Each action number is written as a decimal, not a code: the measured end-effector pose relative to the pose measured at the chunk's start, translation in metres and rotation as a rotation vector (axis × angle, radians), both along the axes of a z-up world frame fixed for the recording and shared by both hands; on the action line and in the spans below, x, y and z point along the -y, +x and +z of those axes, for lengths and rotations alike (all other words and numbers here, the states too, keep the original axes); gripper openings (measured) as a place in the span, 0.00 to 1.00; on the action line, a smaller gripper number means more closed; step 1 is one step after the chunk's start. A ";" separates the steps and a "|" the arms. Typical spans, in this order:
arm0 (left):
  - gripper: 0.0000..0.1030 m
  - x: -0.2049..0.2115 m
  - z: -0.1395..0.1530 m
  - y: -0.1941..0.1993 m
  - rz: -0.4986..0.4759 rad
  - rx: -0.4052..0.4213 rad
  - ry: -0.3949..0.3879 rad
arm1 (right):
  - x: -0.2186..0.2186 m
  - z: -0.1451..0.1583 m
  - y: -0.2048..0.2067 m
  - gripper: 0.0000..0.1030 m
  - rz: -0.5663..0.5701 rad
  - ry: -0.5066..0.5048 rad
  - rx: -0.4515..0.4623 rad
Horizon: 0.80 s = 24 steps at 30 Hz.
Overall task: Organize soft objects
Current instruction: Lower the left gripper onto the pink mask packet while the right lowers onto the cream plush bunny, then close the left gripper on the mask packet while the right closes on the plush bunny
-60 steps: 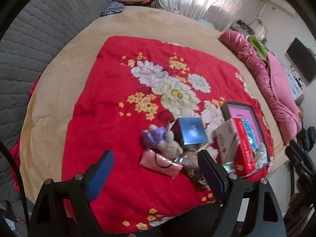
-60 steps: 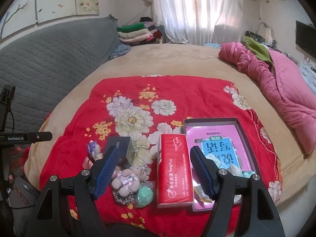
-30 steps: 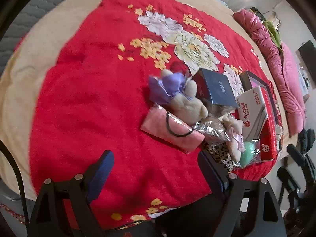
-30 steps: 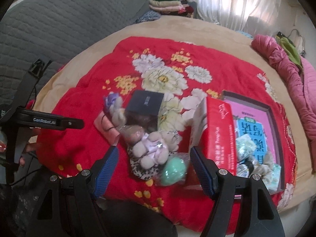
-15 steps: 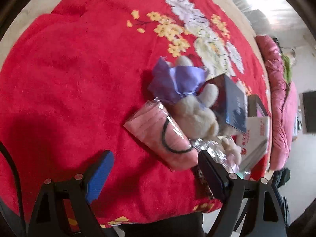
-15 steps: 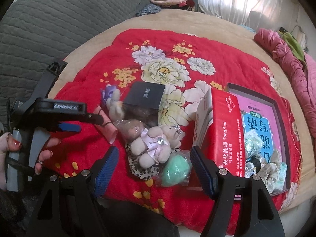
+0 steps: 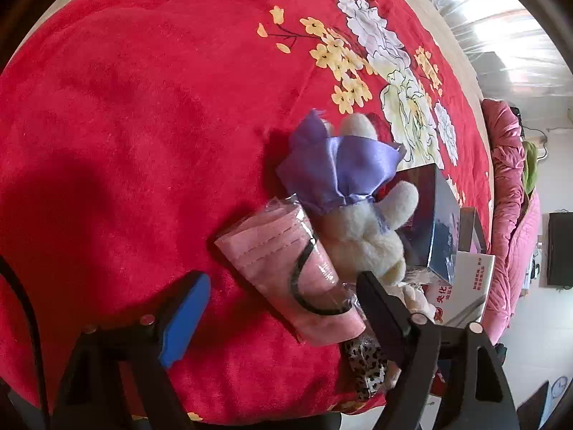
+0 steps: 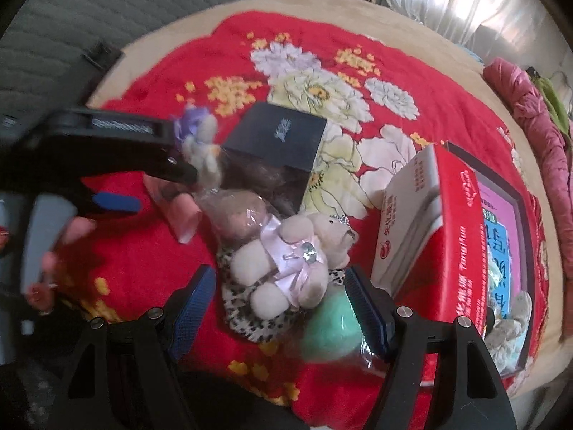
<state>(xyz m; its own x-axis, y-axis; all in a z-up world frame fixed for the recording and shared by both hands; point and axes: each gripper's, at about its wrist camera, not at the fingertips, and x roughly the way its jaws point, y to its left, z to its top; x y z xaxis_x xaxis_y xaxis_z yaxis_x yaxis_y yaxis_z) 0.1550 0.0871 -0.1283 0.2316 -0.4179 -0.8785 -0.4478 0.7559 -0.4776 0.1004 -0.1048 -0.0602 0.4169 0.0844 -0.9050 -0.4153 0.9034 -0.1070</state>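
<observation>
Left wrist view: left gripper (image 7: 283, 308) poised over the pink wrapped mask (image 7: 286, 268) at lower centre of the red blanket (image 7: 125, 125), jaws just narrowing but unclenched, not yet pressing; likely needs lowering, then clamping. Right wrist view: right gripper (image 8: 279, 304) hovering released above the plush bear (image 8: 286, 261) at centre frame, probably needing further descent before closing.

close downward wrist views, shared plush pile (image 7: 361, 229)
</observation>
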 end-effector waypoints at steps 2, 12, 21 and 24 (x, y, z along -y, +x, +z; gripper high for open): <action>0.69 -0.004 -0.001 -0.003 0.012 -0.005 -0.001 | -0.002 -0.006 0.004 0.74 -0.005 -0.032 -0.003; 0.56 -0.005 -0.005 -0.005 0.022 -0.008 -0.048 | 0.010 -0.009 0.021 0.60 -0.057 0.053 -0.019; 0.50 0.003 -0.008 0.002 -0.013 -0.043 0.017 | 0.018 -0.006 0.028 0.33 -0.105 0.136 -0.045; 0.47 0.004 -0.007 0.004 -0.031 -0.045 0.029 | 0.022 0.003 0.024 0.25 -0.099 0.159 -0.030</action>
<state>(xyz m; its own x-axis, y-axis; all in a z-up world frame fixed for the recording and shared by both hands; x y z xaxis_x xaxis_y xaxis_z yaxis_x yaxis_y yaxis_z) 0.1586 0.0835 -0.1352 0.1789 -0.3984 -0.8996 -0.4445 0.7830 -0.4351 0.1246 -0.1265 -0.0569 0.4030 0.1868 -0.8959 -0.3241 0.9446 0.0512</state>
